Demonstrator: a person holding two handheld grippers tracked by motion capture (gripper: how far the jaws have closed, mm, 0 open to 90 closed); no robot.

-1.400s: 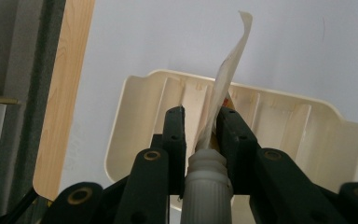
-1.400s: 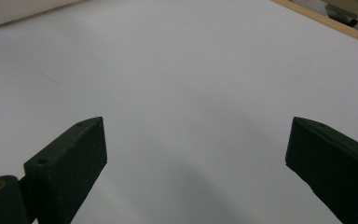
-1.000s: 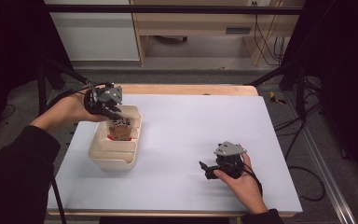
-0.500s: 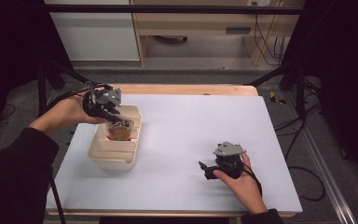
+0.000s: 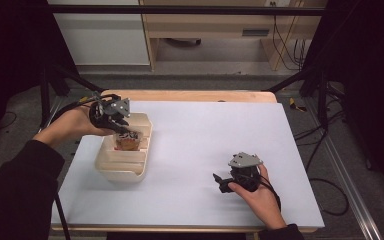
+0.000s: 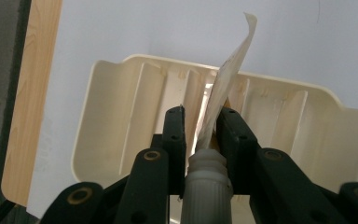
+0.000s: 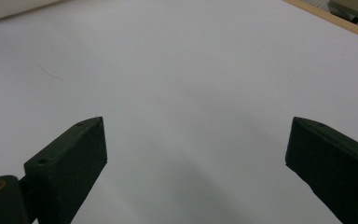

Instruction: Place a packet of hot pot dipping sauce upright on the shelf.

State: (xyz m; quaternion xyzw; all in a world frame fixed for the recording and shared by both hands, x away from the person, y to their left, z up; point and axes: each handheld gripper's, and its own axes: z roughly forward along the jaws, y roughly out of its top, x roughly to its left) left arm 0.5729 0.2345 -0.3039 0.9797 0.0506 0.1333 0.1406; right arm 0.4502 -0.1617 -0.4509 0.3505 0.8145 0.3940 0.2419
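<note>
The thing in hand is a small squeeze pouch point(image 6: 223, 88) with a ribbed white spout point(image 6: 206, 186), pinched in the left gripper point(image 6: 200, 119). Its fingers point(image 6: 175, 135) are closed about as far as they go, pressing on the flat body of the pouch just above the spout, so that the crimped end of the pouch points away from the gripper camera. Gripped that low, near the stiff neck, the soft pouch stays straight and does not flop over.

In the high view the left gripper point(image 5: 125, 134) angles down into the far end of a cream plastic tray point(image 5: 111, 167), where the brownish pouch point(image 5: 126, 142) sits in the tray's far compartment. The tray has ribbed dividers that split it into slots, which would keep such a pouch from sliding; whether the pouch rests on the tray floor or hangs just above it cannot be told. The tray itself lies near the left edge of the white tabletop point(image 5: 205, 135).

The right gripper point(image 5: 221, 182) rests well apart from the tray, on the near right part of the tabletop, with the hand point(image 5: 260, 195) lying behind it. Its fingers point(image 7: 72, 158) stand wide apart with nothing but bare tabletop between them, likely parked out of the way while the left hand works alone.
</note>
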